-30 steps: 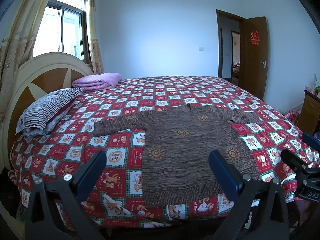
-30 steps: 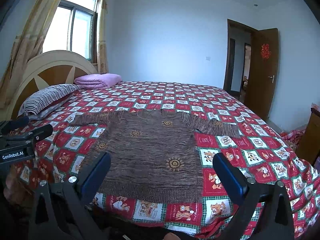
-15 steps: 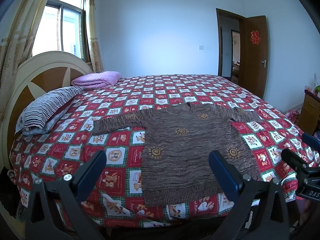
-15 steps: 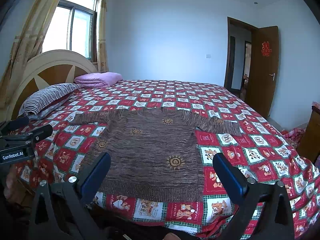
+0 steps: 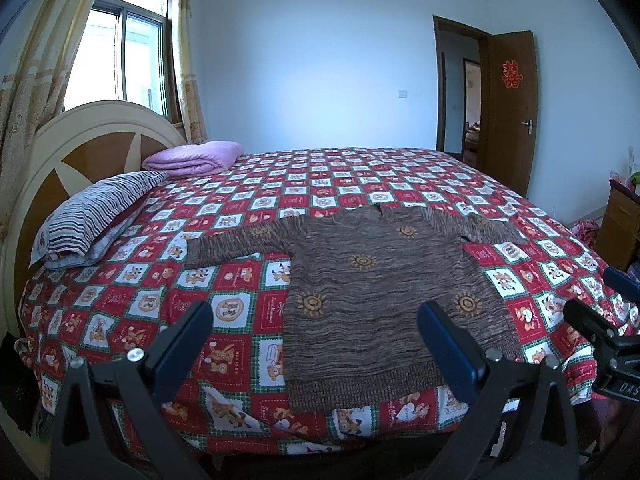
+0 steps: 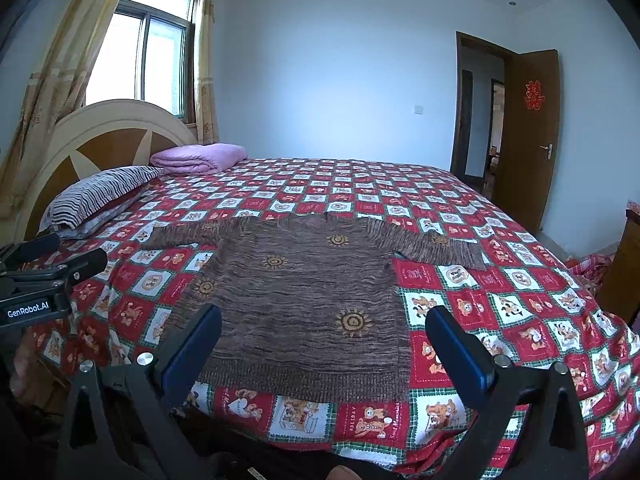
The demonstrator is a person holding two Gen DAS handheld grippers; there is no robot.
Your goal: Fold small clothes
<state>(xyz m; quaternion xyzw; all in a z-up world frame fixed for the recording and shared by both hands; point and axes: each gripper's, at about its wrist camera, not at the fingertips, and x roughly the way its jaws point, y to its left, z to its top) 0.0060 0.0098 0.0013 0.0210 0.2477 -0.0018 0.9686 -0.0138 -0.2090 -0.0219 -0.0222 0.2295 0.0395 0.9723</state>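
Left gripper [image 5: 314, 324] with jaws wide apart, holding nothing, up in the air over the near edge of the bed. Blue pads [image 5: 186, 344] on the fingers, one low over the blanket and one low over the sweater's bottom corner, not touching. Right gripper [image 6: 324, 330] with jaws wide apart too, holding nothing, hanging over the near edge just beside the left one. Between the right fingers, the bottom part of a brown sweater [image 6: 296, 300]. Same sweater [image 5: 376, 296] spread flat on the bed, front side up, small yellow suns on it. Bottom hem close to the near edge of the bed, neck pointing to the far side. Both sleeves stretched straight out to the sides, lying flat. Under the sweater, a red and white blanket [image 5: 224, 308] with little bear pictures in squares, covering the whole bed. At the left, a striped pillow [image 5: 96, 216] against a round wooden headboard [image 5: 80, 152]. Just beside the pillow, farther back, a folded pink blanket [image 5: 196, 158]. Behind the headboard, a window [image 5: 120, 60] with yellow curtains. On the far right, a brown door [image 5: 512, 108] standing open, with a red paper sign on it. At the right edge, part of a wooden cabinet [image 5: 620, 220].
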